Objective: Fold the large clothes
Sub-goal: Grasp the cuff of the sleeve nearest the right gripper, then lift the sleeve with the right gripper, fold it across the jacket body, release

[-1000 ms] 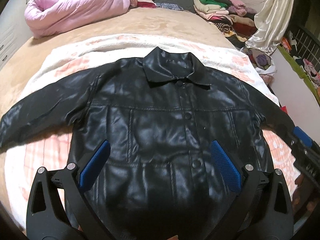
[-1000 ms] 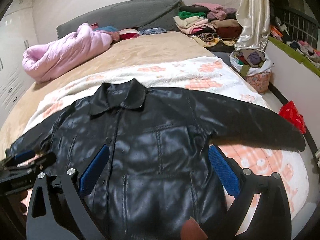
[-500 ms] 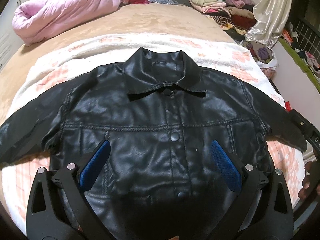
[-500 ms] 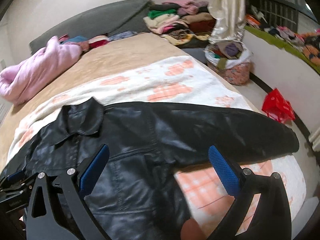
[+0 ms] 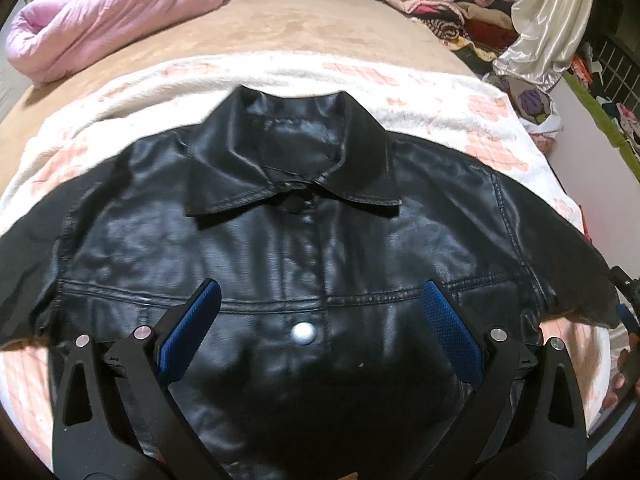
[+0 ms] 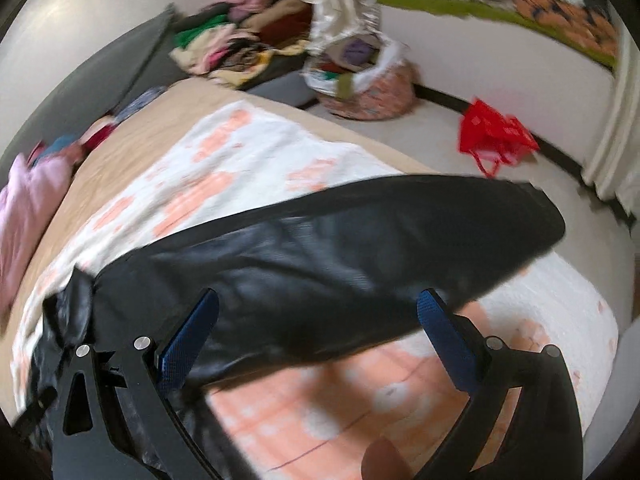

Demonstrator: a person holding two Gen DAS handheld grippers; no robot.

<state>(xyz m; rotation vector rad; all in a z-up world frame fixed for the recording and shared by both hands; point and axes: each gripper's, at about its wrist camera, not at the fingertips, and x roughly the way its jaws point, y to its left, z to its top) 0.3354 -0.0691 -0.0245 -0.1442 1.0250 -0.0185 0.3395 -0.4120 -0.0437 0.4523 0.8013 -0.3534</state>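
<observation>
A black leather jacket (image 5: 304,248) lies flat, front up and buttoned, on a white and pink blanket (image 5: 440,100) on the bed. Its collar (image 5: 296,160) points away from me and both sleeves are spread out. My left gripper (image 5: 320,320) is open and empty, hovering over the jacket's chest near a silver snap button (image 5: 302,332). My right gripper (image 6: 318,316) is open and empty, hovering over the jacket's right sleeve (image 6: 360,248), whose cuff (image 6: 536,216) reaches the bed's edge.
A pink quilt (image 5: 112,28) lies at the bed's far left. Folded clothes (image 5: 440,4) are piled at the far right by a cream curtain (image 5: 544,32). On the floor stand a full basket (image 6: 360,76) and a red bag (image 6: 496,136).
My left gripper has moved forward up the jacket, from its lower front to the chest. My right gripper has swung right, from the jacket's body to over the right sleeve.
</observation>
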